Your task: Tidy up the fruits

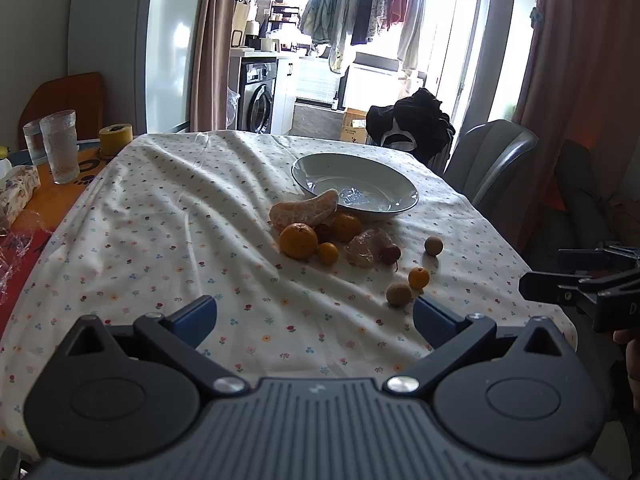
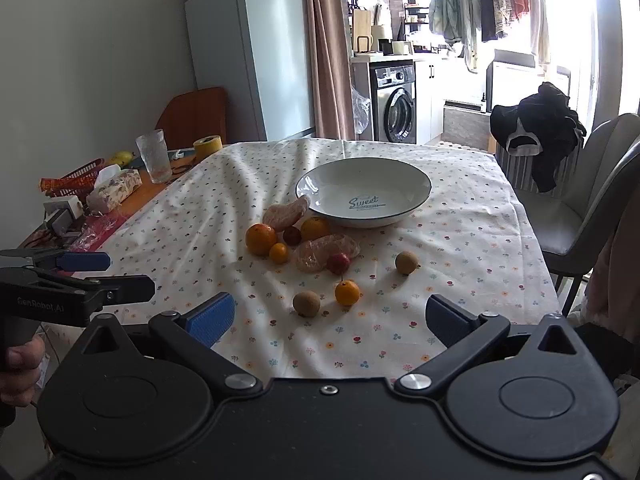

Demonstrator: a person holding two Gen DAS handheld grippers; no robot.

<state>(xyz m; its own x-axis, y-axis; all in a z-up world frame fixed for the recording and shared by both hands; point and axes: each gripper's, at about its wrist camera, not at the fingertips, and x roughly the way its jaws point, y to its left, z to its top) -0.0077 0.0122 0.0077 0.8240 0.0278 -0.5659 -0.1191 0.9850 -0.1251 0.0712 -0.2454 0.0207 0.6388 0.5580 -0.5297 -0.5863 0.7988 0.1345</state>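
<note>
Our left gripper and right gripper both spread wide, empty, fruits ahead; bowl beyond

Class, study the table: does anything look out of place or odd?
Yes. The bowl holds no fruit; all the fruit lies loose on the rumpled tablecloth. One peeled citrus piece leans against the bowl's rim, and another wrapped piece sits among the whole fruits.

**Fruit loose beside an empty bowl**

White bowl sits empty mid-tabletop. Touching its near rim: peeled citrus segment, oranges, wrapped segment. Nearer the front edge: two brown longans, small orange
</note>
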